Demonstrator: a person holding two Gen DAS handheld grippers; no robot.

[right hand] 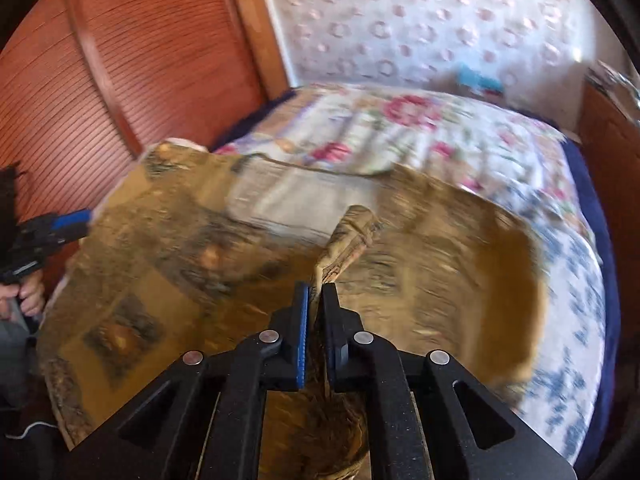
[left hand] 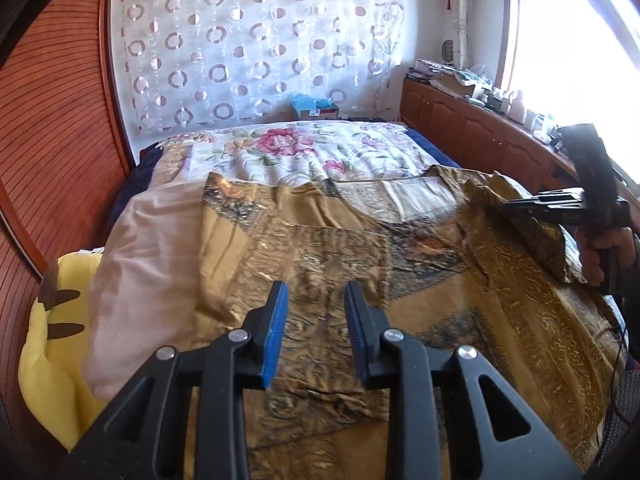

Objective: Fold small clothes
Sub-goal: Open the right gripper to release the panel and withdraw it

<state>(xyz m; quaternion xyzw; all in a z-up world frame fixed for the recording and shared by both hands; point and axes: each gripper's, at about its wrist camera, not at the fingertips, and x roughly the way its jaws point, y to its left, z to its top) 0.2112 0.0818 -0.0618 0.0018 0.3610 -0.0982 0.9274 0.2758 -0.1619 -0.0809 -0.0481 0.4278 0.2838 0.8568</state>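
A gold, brown-patterned small garment [left hand: 320,248] lies spread across the bed, with its pale lining showing at the far edge. My left gripper [left hand: 316,300] hovers over its near left part. Its blue-padded jaws stand apart and only flat cloth shows below the gap. In the right wrist view my right gripper [right hand: 315,292] is shut on a raised fold of the garment [right hand: 180,260], and a ridge of cloth runs up from between the pads. The left wrist view shows the right gripper [left hand: 510,203] at the garment's right side. The left gripper [right hand: 86,218] sits by the garment's left edge.
A floral bedspread [left hand: 288,148] covers the bed beyond the garment. A pink pillow [left hand: 152,248] and a yellow plush [left hand: 48,340] lie at the left, next to a slatted wooden wardrobe [left hand: 48,140]. A low cabinet [left hand: 460,116] with clutter runs under the window at the right.
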